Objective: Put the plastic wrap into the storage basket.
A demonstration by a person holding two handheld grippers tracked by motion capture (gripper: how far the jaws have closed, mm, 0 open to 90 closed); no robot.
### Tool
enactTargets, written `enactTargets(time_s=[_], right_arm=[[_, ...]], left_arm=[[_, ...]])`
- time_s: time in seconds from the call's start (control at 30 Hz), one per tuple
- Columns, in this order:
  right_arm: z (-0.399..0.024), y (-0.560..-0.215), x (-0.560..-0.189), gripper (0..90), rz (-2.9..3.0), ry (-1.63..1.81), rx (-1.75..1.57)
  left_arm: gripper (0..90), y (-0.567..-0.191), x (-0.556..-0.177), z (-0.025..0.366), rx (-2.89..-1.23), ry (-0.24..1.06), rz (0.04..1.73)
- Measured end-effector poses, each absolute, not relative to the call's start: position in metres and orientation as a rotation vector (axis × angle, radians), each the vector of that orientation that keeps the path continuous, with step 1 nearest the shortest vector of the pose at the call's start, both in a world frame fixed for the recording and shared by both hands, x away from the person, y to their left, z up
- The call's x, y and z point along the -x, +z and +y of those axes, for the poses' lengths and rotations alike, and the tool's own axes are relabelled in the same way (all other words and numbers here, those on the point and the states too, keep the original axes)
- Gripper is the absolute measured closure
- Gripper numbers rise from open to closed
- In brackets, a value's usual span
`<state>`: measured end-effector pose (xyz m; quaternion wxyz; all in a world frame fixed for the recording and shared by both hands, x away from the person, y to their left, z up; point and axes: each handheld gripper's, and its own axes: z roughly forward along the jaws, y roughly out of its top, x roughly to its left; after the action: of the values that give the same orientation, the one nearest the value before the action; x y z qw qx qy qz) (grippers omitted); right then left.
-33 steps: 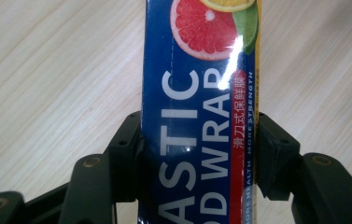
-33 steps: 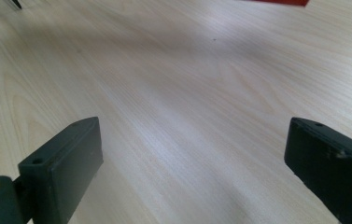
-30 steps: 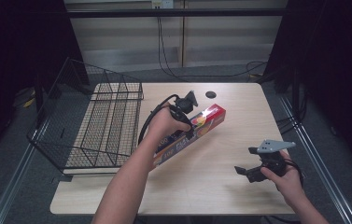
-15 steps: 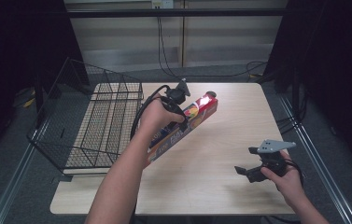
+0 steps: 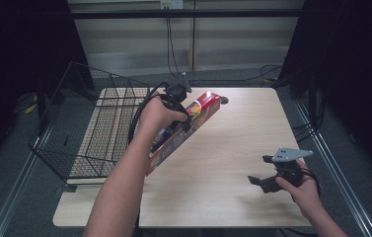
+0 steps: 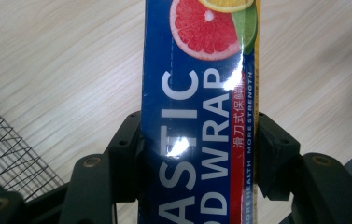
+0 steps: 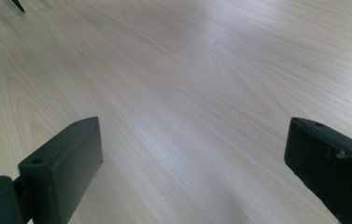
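A long blue-and-red cardboard box of plastic wrap (image 5: 186,129) is held clamped across its width between the jaws of the left gripper (image 6: 197,154), tilted above the pale wooden bench (image 5: 233,148) just beside the black wire basket (image 5: 99,128); judging from this, the pick-up is done and a placing, perhaps into the basket, is left. Compared with a second ago, the box has been carried up and leftward toward the basket. The right gripper (image 5: 267,181) has stayed low over the bench's near right part, its jaws spread wide and empty.

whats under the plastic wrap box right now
Under the lifted plastic wrap box, clamped in the left claw, lies bare wooden table. The strip of table directly beneath the box is covered.
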<state>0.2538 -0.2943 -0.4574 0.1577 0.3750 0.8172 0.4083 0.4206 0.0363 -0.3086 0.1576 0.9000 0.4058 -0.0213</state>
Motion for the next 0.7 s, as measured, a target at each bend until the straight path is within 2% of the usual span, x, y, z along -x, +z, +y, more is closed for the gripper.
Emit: enactTargets(time_s=[0.7], right_arm=[[-0.293, -0.457, -0.254, 4.0, 2.344, 1.169, -1.077]], left_arm=[[44.5, -0.278, -0.422, 0.062, -2.530, -0.037, 1.255]])
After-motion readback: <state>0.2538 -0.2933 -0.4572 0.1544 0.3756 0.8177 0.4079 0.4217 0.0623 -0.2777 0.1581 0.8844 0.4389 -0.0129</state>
